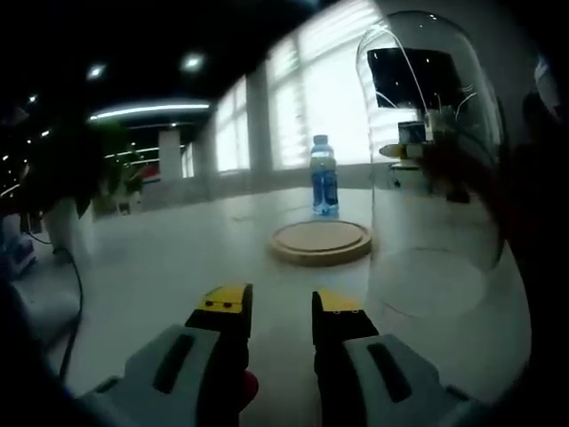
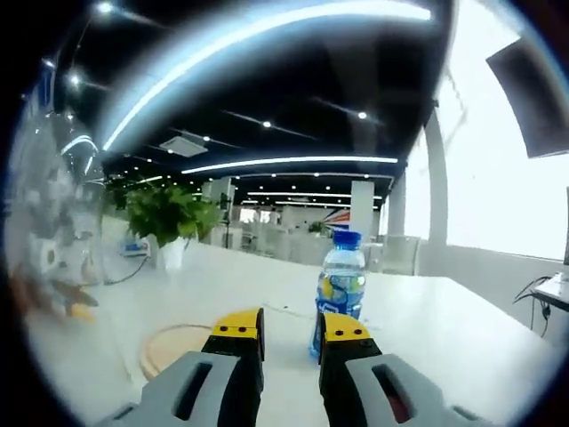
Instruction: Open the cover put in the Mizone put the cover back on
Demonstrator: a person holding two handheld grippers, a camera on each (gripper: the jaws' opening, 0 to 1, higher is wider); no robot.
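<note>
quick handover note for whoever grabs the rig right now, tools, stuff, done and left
Left tool: jaws apart, empty, low over the table.
Right tool: jaws apart, empty, aimed at the Mizone bottle, not gripping it.
Glass dome cover: off the wooden base, at the right of the left gripper view; what supports it cannot be told.
Bottle stands upright on the table beyond the bare base in the left gripper view.
Done: cover opened.
Left: grasp the bottle, set it on the base, put the cover back on.

Bottle [image 2: 339, 289] base behind hand-held gripper [image 2: 292, 334]
</note>
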